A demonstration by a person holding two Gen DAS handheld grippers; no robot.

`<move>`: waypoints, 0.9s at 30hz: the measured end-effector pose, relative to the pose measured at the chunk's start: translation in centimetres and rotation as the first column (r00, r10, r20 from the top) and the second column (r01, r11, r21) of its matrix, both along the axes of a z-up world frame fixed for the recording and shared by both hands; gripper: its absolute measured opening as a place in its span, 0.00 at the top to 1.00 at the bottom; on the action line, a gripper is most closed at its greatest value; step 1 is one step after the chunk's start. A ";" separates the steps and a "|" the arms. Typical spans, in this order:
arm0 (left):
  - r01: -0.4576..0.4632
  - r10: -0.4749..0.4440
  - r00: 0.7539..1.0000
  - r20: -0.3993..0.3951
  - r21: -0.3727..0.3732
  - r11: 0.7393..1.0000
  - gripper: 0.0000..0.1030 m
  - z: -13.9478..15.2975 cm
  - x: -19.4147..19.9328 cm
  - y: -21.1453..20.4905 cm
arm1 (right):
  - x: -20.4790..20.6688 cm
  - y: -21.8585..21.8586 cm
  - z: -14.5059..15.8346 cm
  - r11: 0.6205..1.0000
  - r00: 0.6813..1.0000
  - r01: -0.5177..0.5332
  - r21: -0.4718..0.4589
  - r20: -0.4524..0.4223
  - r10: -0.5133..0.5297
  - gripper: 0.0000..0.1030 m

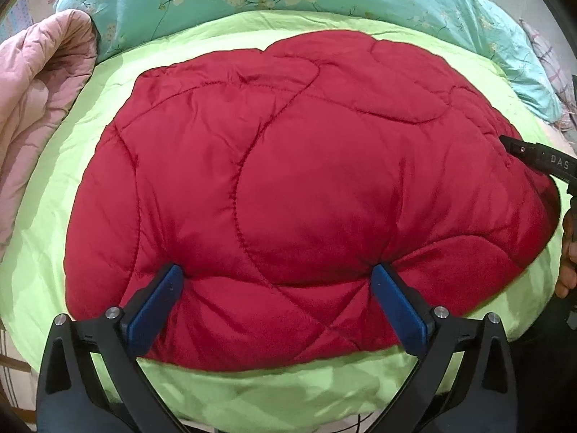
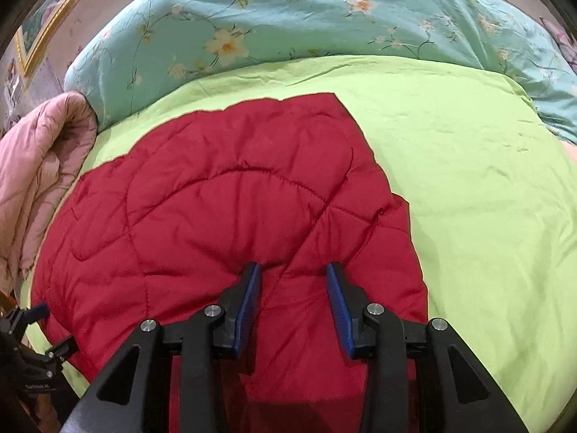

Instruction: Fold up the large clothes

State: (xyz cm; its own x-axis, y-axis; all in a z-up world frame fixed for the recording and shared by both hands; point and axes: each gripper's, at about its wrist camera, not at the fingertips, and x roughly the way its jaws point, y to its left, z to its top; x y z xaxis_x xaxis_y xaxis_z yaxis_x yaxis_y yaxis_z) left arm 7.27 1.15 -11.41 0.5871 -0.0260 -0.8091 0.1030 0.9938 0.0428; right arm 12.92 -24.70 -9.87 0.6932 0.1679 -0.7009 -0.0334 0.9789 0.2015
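Note:
A red quilted padded garment (image 1: pixel 288 187) lies folded on a lime green bed sheet (image 1: pixel 252 397). My left gripper (image 1: pixel 277 270) is wide open, its blue pads pressing down on the garment's near edge. In the right wrist view the same garment (image 2: pixel 216 209) fills the left and middle. My right gripper (image 2: pixel 293 269) is open, its blue pads resting on the garment's right part with red fabric between them. The right gripper's black body (image 1: pixel 541 158) shows at the right edge of the left wrist view. The left gripper (image 2: pixel 43 328) shows at the lower left of the right wrist view.
A pink quilted blanket (image 1: pixel 36 115) is bunched at the left of the bed. A turquoise floral duvet (image 2: pixel 306 18) lies along the far side. Bare green sheet (image 2: pixel 487 198) lies right of the garment. A framed picture (image 2: pixel 43 29) hangs on the wall at left.

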 end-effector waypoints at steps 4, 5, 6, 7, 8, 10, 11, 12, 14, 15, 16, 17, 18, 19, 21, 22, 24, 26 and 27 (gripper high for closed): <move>0.005 -0.005 1.000 -0.001 -0.043 0.999 0.00 0.7 -1.4 0.5 | -2.2 -0.1 1.2 1.000 1.000 -0.016 0.026 0.013 0.015 0.60; 0.009 -0.009 1.000 -0.002 -0.060 0.998 0.00 1.0 -1.5 0.8 | -2.9 -0.1 1.5 0.999 1.000 -0.022 0.033 0.019 0.021 0.60; 0.009 -0.009 1.000 -0.001 -0.078 0.997 0.00 1.2 -1.9 1.0 | -3.8 0.0 1.8 0.999 0.999 -0.031 0.036 0.026 0.031 0.60; 0.007 -0.007 1.000 -0.002 -0.098 0.995 0.00 1.5 -2.2 1.1 | -4.4 0.0 2.0 0.999 0.999 -0.039 0.038 0.029 0.038 0.60; 0.005 -0.005 1.000 -0.004 -0.121 0.993 0.00 1.7 -2.5 1.4 | -5.3 0.1 2.3 0.998 0.998 -0.050 0.042 0.034 0.048 0.60; -0.005 0.004 1.000 -0.010 -0.156 0.988 0.00 2.0 -3.1 1.9 | -6.9 0.1 2.6 0.996 0.997 -0.072 0.053 0.038 0.070 0.57; -0.011 0.009 1.000 -0.013 -0.167 0.986 0.00 2.0 -3.3 2.2 | -7.4 0.1 2.7 0.995 0.996 -0.077 0.057 0.037 0.075 0.56; -0.016 0.013 1.000 -0.017 -0.174 0.985 0.00 2.1 -3.6 2.4 | -8.1 0.1 2.7 0.995 0.996 -0.080 0.062 0.038 0.078 0.54; -0.026 0.023 1.000 -0.016 -0.177 0.984 0.00 2.1 -4.4 2.7 | -9.3 0.2 2.6 0.994 0.996 -0.091 0.067 0.032 0.089 0.52; -0.029 0.027 1.000 -0.015 -0.174 0.984 0.00 2.0 -4.8 2.9 | -9.8 0.3 2.6 0.993 0.995 -0.099 0.067 0.027 0.097 0.51; -0.031 0.029 0.999 -0.014 -0.171 0.985 0.00 2.0 -5.2 3.0 | -10.3 0.5 2.4 0.992 0.994 -0.108 0.067 0.020 0.107 0.51; -0.031 0.030 0.999 -0.014 -0.164 0.986 0.00 1.9 -5.7 3.1 | -10.9 0.7 2.3 0.991 0.993 -0.114 0.064 0.014 0.113 0.50; -0.033 0.031 0.999 -0.015 -0.157 0.987 0.00 1.7 -6.0 3.2 | -11.4 0.9 2.0 0.991 0.993 -0.120 0.058 0.010 0.120 0.49; -0.036 0.033 0.999 -0.018 -0.150 0.988 0.00 1.5 -6.5 3.3 | -12.0 1.2 1.8 0.991 0.992 -0.126 0.053 0.006 0.126 0.48; -0.039 0.034 0.999 -0.038 -0.151 0.988 0.00 0.8 -7.1 3.5 | -13.0 1.7 1.2 0.989 0.991 -0.136 0.050 -0.007 0.137 0.46; -0.045 0.038 0.998 -0.047 -0.152 0.987 0.00 0.5 -7.5 3.5 | -13.5 1.9 0.8 0.989 0.990 -0.141 0.054 -0.015 0.142 0.45; -0.055 0.046 0.997 -0.062 -0.153 0.987 0.00 -0.2 -8.3 3.6 | -14.4 2.3 0.2 0.987 0.988 -0.150 0.061 -0.035 0.153 0.44; -0.065 0.053 0.996 -0.078 -0.152 0.986 0.00 -0.9 -8.8 3.5 | -15.1 2.7 -0.6 0.987 0.986 -0.152 0.059 -0.062 0.155 0.44; -0.067 0.055 0.995 -0.083 -0.151 0.986 0.00 -1.2 -9.1 3.4 | -15.3 2.8 -0.9 0.986 0.985 -0.154 0.058 -0.072 0.158 0.44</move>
